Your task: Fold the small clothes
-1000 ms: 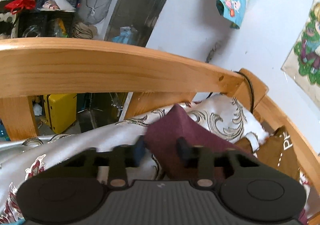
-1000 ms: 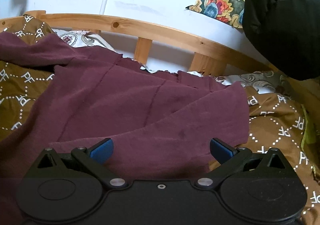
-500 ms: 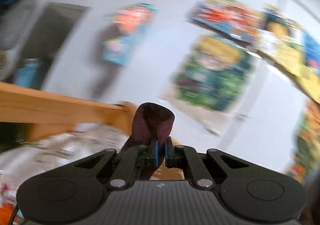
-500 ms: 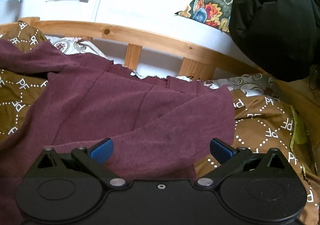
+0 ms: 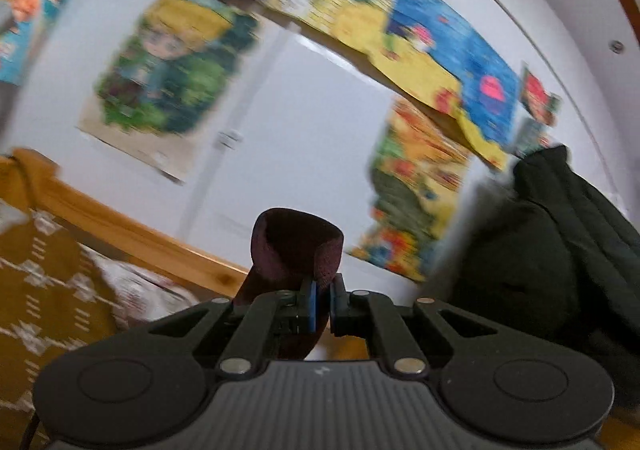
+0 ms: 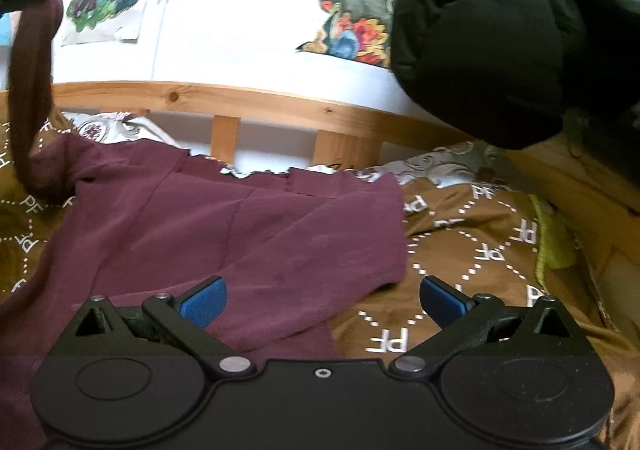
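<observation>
- Left gripper (image 5: 322,304) is pinching the garment's (image 6: 240,226) sleeve (image 6: 32,90), lifting it at far left.
- Right gripper (image 6: 322,300) is hovering spread, directly over the hem, nearer.

I see a white wall (image 6: 240,10) hung with bright cartoon posters (image 5: 172,66), some peeling at the edges. A light wooden bed rail (image 6: 260,102) with slats runs below it. The bed carries a brown patterned blanket (image 6: 492,246) over a silvery floral sheet (image 6: 452,162). A black padded jacket (image 6: 500,34) hangs at right.
</observation>
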`<action>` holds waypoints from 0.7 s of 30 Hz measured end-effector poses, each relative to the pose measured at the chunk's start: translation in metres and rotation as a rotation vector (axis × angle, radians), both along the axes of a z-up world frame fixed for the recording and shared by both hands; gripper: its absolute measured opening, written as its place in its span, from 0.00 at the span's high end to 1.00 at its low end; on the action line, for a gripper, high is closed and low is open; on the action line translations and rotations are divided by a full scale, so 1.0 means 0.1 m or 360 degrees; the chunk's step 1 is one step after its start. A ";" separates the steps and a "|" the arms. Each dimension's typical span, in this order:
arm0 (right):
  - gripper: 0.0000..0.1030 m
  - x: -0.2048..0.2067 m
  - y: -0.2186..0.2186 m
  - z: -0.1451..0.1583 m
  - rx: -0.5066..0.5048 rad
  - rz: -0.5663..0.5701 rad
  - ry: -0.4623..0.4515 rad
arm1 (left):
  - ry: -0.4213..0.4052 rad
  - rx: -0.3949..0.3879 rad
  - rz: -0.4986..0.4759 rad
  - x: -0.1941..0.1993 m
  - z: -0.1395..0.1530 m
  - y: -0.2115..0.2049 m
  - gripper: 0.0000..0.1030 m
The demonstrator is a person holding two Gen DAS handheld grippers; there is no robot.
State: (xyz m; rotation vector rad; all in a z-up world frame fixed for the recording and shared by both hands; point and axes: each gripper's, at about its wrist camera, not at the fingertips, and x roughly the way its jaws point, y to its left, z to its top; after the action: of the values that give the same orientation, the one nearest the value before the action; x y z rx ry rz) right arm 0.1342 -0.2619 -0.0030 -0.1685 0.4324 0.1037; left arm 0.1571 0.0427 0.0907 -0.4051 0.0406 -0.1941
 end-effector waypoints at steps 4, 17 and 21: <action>0.01 -0.06 -0.21 -0.05 0.0024 -0.0035 0.0016 | 0.0075 0.0105 -0.0230 0.09 -0.13 -0.47 0.95; 0.01 -0.34 -0.77 -0.37 0.0005 -0.0139 0.0155 | 0.0387 0.0381 -0.0540 0.15 -0.86 -1.33 0.95; 0.01 -0.36 -0.82 -0.41 0.0005 -0.0162 0.0176 | 0.0505 0.0423 -0.0594 0.16 -1.00 -1.40 0.94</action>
State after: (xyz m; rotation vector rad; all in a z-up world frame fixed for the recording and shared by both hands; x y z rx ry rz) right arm 0.0977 -0.3434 -0.0439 -0.1376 0.5500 0.0135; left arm 0.1729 -0.0976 -0.0098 -0.1560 0.4520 -0.4851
